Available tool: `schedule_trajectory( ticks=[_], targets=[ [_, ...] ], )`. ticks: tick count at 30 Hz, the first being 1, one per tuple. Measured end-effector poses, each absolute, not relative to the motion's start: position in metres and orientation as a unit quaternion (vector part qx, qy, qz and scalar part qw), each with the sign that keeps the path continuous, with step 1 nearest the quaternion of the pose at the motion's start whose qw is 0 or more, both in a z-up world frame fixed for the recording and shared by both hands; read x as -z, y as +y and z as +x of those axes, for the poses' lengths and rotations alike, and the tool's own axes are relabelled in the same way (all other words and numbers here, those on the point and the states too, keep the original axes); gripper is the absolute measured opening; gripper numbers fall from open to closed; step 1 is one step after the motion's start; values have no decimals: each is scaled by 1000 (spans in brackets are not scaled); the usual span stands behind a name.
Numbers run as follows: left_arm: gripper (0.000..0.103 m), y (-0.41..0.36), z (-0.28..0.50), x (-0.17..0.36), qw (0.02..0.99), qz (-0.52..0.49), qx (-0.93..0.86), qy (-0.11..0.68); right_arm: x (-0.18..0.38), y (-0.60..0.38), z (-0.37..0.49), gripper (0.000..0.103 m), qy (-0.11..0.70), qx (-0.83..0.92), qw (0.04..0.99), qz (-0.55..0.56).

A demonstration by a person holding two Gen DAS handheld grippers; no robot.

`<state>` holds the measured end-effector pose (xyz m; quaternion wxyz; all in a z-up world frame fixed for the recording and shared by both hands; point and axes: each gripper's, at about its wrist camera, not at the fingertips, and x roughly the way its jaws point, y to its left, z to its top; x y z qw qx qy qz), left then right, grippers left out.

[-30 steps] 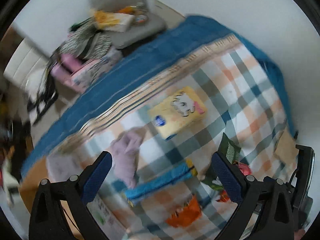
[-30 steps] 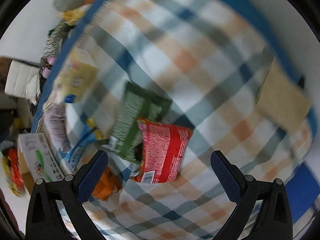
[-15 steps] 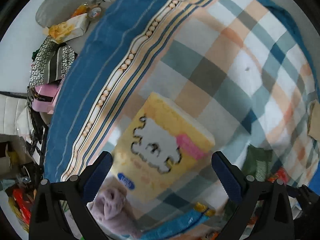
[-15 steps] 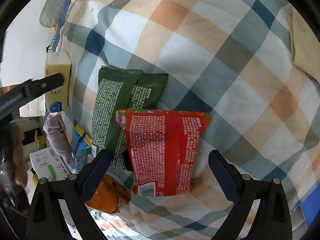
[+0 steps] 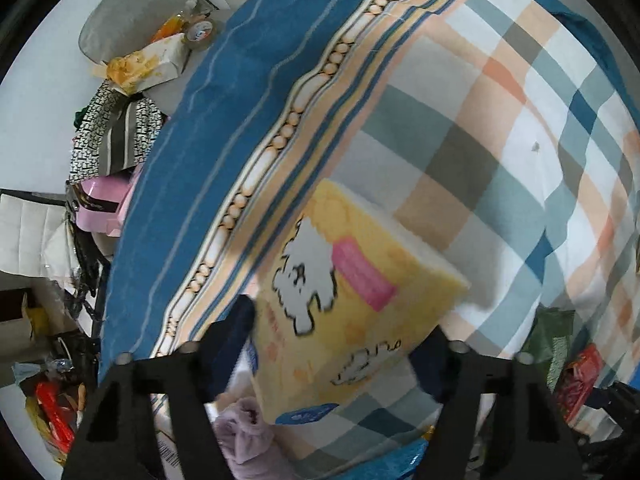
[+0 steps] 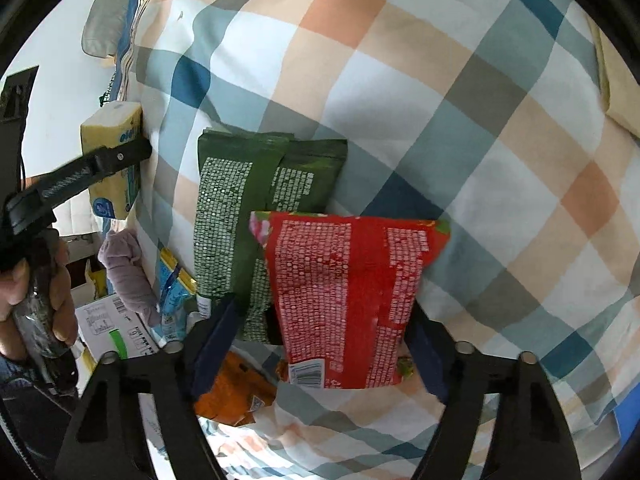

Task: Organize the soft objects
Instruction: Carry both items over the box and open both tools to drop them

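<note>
A yellow tissue pack (image 5: 344, 304) with a white cartoon dog lies on the checked bedspread (image 5: 500, 128). My left gripper (image 5: 336, 328) is shut on it, one finger at each side. The pack also shows in the right wrist view (image 6: 112, 160). My right gripper (image 6: 324, 328) has closed around a red snack bag (image 6: 344, 300), which overlaps a green snack bag (image 6: 256, 208). Its left finger lies across the green bag's lower edge.
A purple soft cloth (image 6: 128, 272), a blue packet (image 6: 172, 292) and an orange packet (image 6: 232, 392) lie near the bed's edge. A cardboard box (image 6: 112, 332) stands below. A grey chair (image 5: 132, 40) with clutter stands beyond the bed. A tan cushion (image 6: 620, 84) lies at the right.
My left gripper has moved onto the yellow tissue pack and closed on it. My right gripper has moved down onto the red snack bag and its fingers have narrowed around it.
</note>
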<state>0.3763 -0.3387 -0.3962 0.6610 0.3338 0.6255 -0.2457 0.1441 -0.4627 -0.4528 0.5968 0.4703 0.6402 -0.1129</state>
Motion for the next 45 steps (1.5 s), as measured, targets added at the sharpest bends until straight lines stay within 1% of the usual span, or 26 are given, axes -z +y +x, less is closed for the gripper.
schedule_trajectory(
  ticks=[1, 3, 4, 5, 8, 13, 19, 27, 34, 40, 45],
  targets=[
    [61, -336, 378, 394, 664, 329, 245, 625, 452, -462, 143, 73, 641, 115, 596, 470],
    [59, -333, 377, 391, 670, 324, 242, 623, 450, -461, 144, 61, 641, 118, 598, 466],
    [58, -332, 376, 390, 673, 320, 240, 622, 449, -461, 143, 59, 641, 120, 598, 465],
    [56, -331, 376, 388, 675, 318, 239, 622, 447, -461, 142, 54, 641, 122, 599, 464],
    [54, -328, 374, 382, 684, 305, 233, 621, 440, -462, 143, 50, 643, 128, 605, 452],
    [53, -312, 369, 364, 700, 262, 230, 624, 432, -461, 138, 48, 646, 138, 609, 439],
    [52, -283, 351, 333, 714, 182, 239, 632, 408, -453, 129, 48, 640, 141, 626, 423],
    [51, -229, 291, 267, 745, 98, 254, 610, 344, -417, 134, 48, 627, 114, 674, 374],
    [51, -146, 247, 223, 777, 23, 222, 589, 283, -379, 145, 48, 613, 68, 713, 334],
    [51, -64, 230, 190, 802, -33, 184, 568, 240, -317, 159, 48, 605, 12, 738, 299],
    [51, 2, 230, 175, 823, -44, 137, 549, 215, -249, 181, 48, 603, -38, 751, 267]
  ],
)
